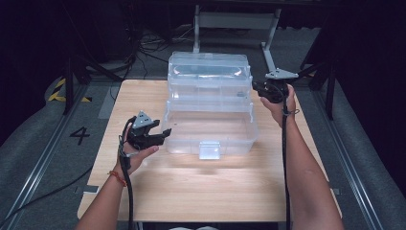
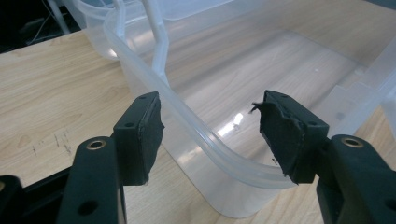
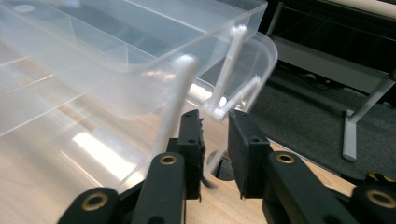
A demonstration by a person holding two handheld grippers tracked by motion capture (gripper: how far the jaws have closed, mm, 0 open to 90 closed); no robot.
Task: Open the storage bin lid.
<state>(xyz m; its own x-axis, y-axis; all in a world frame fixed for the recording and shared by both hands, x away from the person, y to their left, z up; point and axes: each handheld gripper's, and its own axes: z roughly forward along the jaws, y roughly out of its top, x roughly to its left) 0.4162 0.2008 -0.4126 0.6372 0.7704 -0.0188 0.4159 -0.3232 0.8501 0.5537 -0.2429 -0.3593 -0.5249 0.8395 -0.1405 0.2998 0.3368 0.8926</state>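
Both tongs at clear box point(image 1: 210, 129), thin struts point(image 3: 224, 100) barely discernible.

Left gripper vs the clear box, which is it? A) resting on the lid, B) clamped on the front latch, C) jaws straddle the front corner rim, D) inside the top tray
C: in the left gripper view the left gripper has one jaw either side of the box corner rim, with gaps showing.
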